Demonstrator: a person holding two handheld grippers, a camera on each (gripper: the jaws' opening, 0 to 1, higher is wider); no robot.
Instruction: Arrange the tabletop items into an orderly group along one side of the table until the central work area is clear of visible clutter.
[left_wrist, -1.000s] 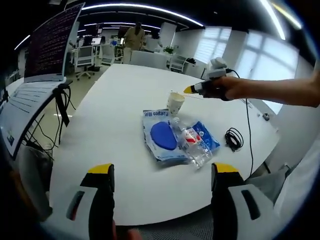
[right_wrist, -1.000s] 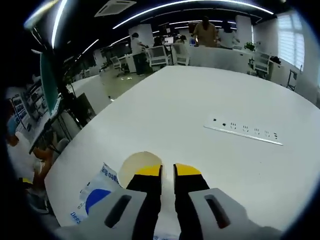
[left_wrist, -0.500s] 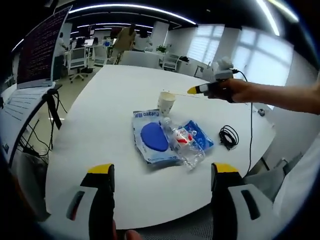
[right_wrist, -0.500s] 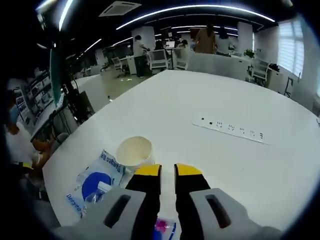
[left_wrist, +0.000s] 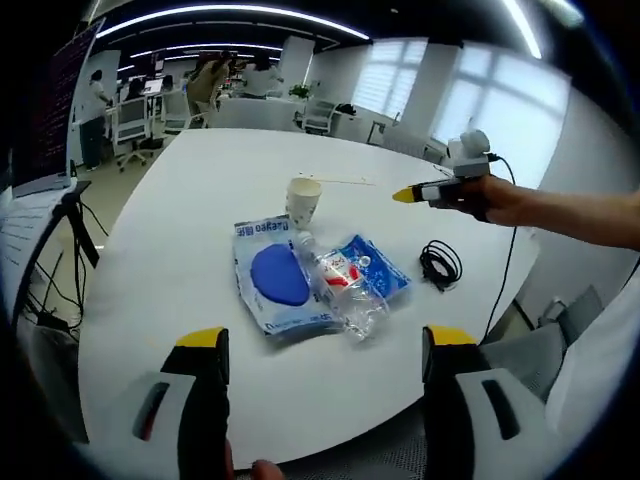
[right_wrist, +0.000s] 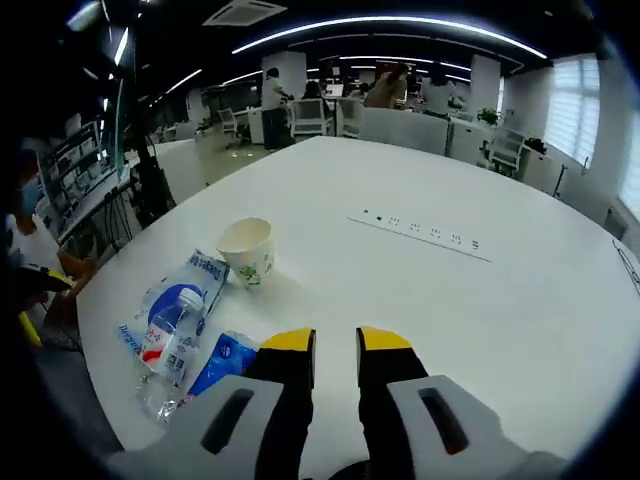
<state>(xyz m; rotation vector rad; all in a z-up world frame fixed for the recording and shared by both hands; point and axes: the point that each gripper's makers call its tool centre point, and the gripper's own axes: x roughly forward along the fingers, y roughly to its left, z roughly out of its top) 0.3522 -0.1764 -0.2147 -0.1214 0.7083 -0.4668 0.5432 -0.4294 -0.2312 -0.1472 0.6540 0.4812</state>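
- Left hand-held gripper (left_wrist: 320, 350): jaws spread wide, empty, aimed toward bottle (left_wrist: 335, 290) and blue packets (left_wrist: 275, 285) for grasping.
- Right hand-held gripper (right_wrist: 335, 345): nearly closed, empty, raised above table (right_wrist: 500, 320).

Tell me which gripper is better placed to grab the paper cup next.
Right, probably. The right gripper hovers just beside the paper cup, while the left gripper sits back at the table's near edge, behind the packets and bottle.
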